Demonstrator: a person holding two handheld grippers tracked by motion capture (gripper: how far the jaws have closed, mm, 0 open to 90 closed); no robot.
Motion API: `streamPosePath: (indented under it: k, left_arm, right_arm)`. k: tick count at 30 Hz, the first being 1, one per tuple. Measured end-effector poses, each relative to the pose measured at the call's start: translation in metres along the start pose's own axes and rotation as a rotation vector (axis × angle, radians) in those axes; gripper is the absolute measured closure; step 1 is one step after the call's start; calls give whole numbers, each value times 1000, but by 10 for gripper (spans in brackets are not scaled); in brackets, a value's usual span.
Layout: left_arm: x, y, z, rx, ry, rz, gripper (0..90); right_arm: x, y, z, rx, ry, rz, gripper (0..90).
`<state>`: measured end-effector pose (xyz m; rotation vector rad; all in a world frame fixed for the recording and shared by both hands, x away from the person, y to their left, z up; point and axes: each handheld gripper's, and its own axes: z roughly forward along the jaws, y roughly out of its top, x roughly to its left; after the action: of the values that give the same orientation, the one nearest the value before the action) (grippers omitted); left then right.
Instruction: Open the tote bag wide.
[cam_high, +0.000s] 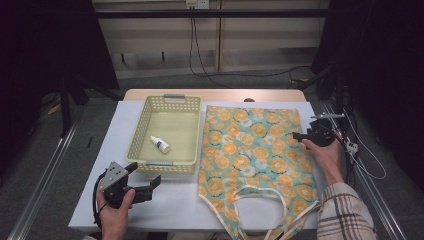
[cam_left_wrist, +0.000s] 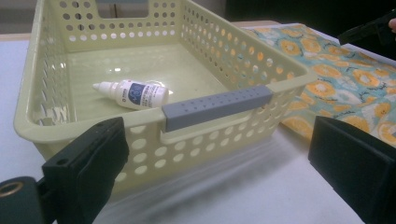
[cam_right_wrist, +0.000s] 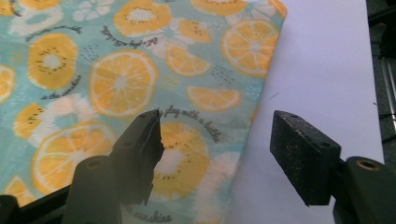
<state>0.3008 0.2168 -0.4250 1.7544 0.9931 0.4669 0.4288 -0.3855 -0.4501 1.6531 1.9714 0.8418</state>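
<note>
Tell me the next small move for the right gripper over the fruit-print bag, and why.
Probably lower the right gripper a little and close on the edge of the fruit-print bag. Its jaws stand apart, one over the cloth and the other over the bare white table, so the bag's right edge lies between them, not yet pinched.

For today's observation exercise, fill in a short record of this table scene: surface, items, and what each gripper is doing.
surface: white table
basket: pale yellow, grey handles, holds a small white bottle
cloth bag: orange-slice print, lying flat beside the basket
left gripper: open, near the basket's front handle
right gripper: open, jaws straddling the bag's right edge
</note>
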Motion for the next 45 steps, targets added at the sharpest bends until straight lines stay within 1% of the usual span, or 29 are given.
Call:
streamPosePath:
  k: [1, 2, 4, 6, 8, 10, 12, 14, 15, 16, 17, 18, 19, 20, 24, 27, 29, 30, 31, 34, 35, 37, 39, 41, 43, 44, 45]
  left_arm:
    - [0, 0, 0, 0, 0, 0, 44]
    - [0, 0, 0, 0, 1, 4, 44]
    - [0, -1, -1, 3, 2, 3, 44]
    - [0, 0, -1, 3, 3, 2, 44]
    - [0, 0, -1, 3, 3, 1, 44]
    - [0, 0, -1, 2, 2, -1, 44]
    - [0, 0, -1, 1, 2, -1, 44]
    - [0, 0, -1, 4, 1, 1, 44]
    - [0, 0, -1, 5, -1, 3, 44]
    - [0, -1, -1, 7, 0, 6, 44]
    - [0, -1, -1, 4, -1, 2, 44]
    - [0, -1, -1, 7, 0, 4, 44]
    - [0, -1, -1, 7, 0, 4, 44]
    - [1, 0, 0, 6, 1, -3, 44]
    - [0, 0, 1, 7, -4, -2, 44]
    - [-1, 0, 1, 7, -5, -1, 44]
    - [-1, 0, 2, 12, -6, 3, 44]
    - [0, 0, 2, 13, -6, 4, 44]
    - [0, 0, 2, 13, -8, 4, 44]
    - [0, 0, 2, 13, -9, 1, 45]
    - [0, 0, 2, 13, -9, 1, 44]
    - [0, 0, 2, 12, -10, 1, 44]
    - [0, 0, 2, 8, -6, -3, 44]
    - [0, 0, 2, 12, -7, 1, 44]
    - [0, 0, 2, 12, -7, 2, 44]
    - [0, 0, 2, 12, -9, 3, 44]
    - [0, 0, 2, 8, -7, -2, 44]
  right_arm:
    - [-1, 0, 1, 5, -3, 10, 345]
    - [-3, -1, 3, 0, 8, 18, 368]
    - [-6, -1, 6, 2, -8, 17, 404]
    - [-8, -1, 9, 4, -6, 16, 423]
    - [-8, 0, 11, 13, -10, 19, 432]
    - [-8, 2, 13, 14, -6, 12, 450]
    - [-7, 4, 15, 30, -9, 7, 458]
    - [-7, 4, 17, 33, -12, 12, 460]
    - [-9, 4, 18, 30, -25, 4, 463]
    - [-10, 3, 22, 36, -19, 20, 479]
    - [-9, 1, 23, 44, -24, 14, 481]
    - [-9, 1, 24, 39, -31, 3, 483]
    - [-8, 2, 23, 45, -33, 6, 490]
    - [-7, 2, 23, 46, -35, -2, 509]
    - [-2, 4, 22, 69, -24, -8, 637]
    - [-2, 5, 22, 76, -18, 10, 722]
    - [-4, 5, 22, 76, -16, 28, 817]
    - [-5, 5, 22, 73, -10, 32, 875]
    - [-6, 5, 22, 76, 10, 51, 900]
    - [-5, 6, 22, 81, 13, 65, 900]
    - [-7, 7, 23, 81, 23, 81, 900]
    - [-7, 7, 23, 76, 21, 103, 900]
    - [-9, 7, 23, 60, 29, 118, 900]
    - [-9, 7, 24, 49, 33, 135, 900]
    - [-9, 7, 24, 43, 32, 141, 900]
    - [-9, 7, 26, 27, 29, 143, 900]
    - [-8, 8, 27, 24, 26, 148, 900]
